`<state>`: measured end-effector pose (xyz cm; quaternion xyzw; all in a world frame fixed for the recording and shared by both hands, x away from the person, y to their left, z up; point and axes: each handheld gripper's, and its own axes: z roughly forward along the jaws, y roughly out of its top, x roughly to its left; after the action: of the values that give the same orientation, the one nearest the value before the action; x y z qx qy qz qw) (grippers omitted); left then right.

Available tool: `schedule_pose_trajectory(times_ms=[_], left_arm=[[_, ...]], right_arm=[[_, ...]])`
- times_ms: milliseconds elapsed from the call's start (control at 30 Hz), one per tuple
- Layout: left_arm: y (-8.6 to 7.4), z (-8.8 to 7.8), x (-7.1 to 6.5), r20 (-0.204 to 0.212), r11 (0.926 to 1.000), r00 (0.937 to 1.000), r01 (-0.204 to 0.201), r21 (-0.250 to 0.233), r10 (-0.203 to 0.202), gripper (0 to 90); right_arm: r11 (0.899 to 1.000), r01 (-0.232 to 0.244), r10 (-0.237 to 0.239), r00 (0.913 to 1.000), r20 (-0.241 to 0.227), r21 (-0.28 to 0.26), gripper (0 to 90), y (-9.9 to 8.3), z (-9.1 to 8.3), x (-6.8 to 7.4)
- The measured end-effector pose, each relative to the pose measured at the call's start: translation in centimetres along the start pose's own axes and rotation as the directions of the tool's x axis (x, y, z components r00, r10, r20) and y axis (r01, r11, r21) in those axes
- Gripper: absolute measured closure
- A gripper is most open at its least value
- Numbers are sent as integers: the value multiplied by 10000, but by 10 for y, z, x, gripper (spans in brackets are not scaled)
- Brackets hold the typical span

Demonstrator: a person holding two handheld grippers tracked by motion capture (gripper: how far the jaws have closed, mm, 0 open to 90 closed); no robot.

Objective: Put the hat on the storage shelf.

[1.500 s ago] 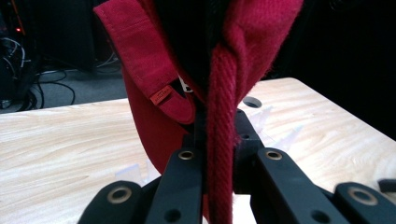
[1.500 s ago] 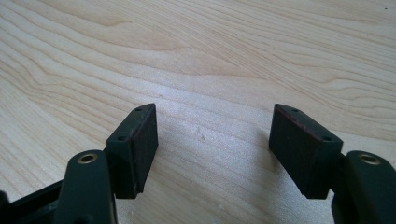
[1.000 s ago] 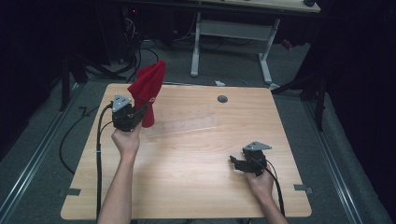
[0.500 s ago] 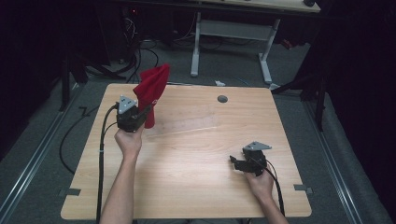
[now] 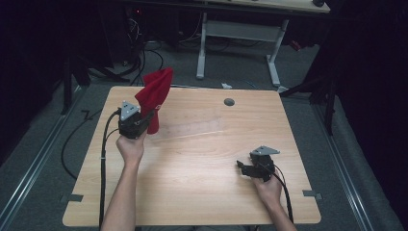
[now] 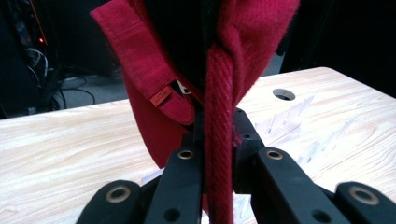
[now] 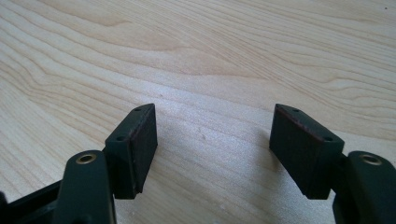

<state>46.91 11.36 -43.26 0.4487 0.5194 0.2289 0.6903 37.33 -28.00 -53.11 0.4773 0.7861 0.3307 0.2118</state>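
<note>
the left gripper [image 5: 144, 118] sits at about ten o'clock on the light wooden table [image 5: 202, 192], its jaws pressed tight on a bunched red woven cloth with a stitched hem and a small label [image 5: 155, 96]. in the left gripper view the twisted fold of that cloth [image 6: 219, 140] runs straight down between the two black jaws, and the rest of it stands up above them, clear of the tabletop.

just beside the cloth, toward the table's centre, lies a clear plastic rack with upright ribs [image 5: 192, 129]; the left gripper view shows it [image 6: 299, 121] at about three o'clock of the jaws, with the round grey cable hole in the table [image 6: 283, 94] beyond it.

the right gripper [image 5: 246, 169] rests low at about four o'clock, well apart from the cloth. its jaws are spread wide over bare wood [image 7: 205, 140] and hold nothing.

as a judgement: the pick-up is done, the cloth is secured and raised. what is left is carrying it to wherever it belongs, possibly the rack, and releasing it; the right gripper has no part yet.
</note>
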Motion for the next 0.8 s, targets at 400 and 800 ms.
schedule_pose_trajectory(times_ms=[400,800], left_arm=[[-12,-10,17,-215,9978,9987,478,454,-468,837],[-20,-25,20,-99,9934,9998,177,1130,-167,837]], right_arm=[[10000,6,-6,10000,-3,2,322,0,0,0],[10000,3,-3,10000,3,2,322,0,0,0]])
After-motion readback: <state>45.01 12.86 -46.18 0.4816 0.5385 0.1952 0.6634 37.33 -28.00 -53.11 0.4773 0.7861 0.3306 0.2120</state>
